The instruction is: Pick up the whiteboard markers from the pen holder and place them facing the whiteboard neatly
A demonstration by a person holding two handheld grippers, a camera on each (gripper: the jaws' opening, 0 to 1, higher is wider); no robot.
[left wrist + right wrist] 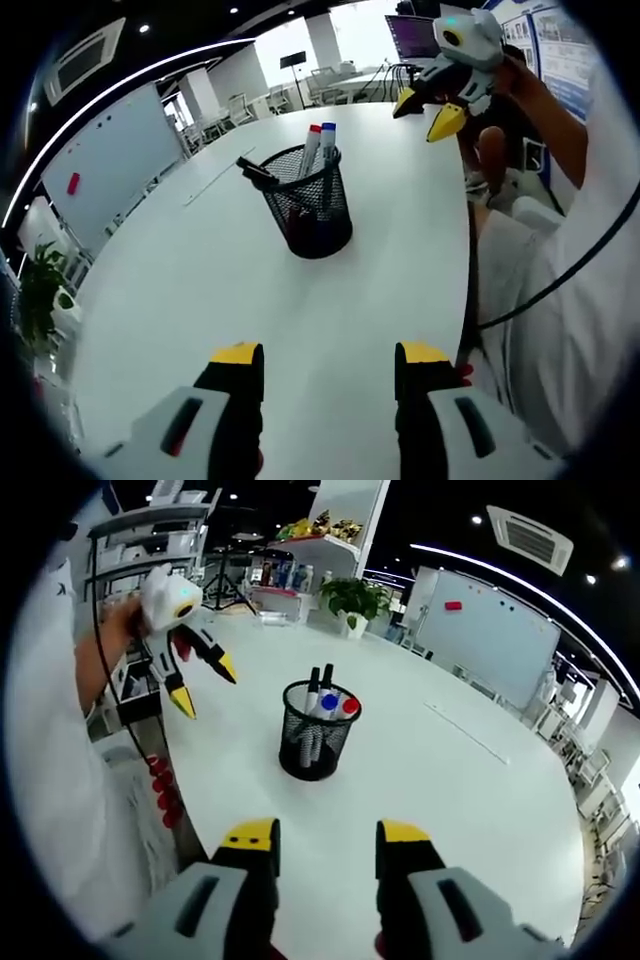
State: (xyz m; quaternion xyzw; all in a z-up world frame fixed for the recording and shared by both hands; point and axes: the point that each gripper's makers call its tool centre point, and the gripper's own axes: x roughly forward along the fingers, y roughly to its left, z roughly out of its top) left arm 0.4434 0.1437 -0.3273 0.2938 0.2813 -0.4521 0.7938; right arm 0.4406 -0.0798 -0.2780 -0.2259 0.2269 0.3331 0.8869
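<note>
Left gripper view is showing a black mesh pen holder (312, 205) standing mid-table, markers (320, 148) poking upward. Both grippers, left (330, 358) and right (325, 835), are hovering open, empty. Markers look light, rigid, slick; grasp mid-barrel.

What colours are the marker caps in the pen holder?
Red, blue and black caps on the markers, clearest in the right gripper view.

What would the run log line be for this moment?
markers: in holder | left gripper: open, empty | right gripper: open, empty | stage: none picked yet
</note>
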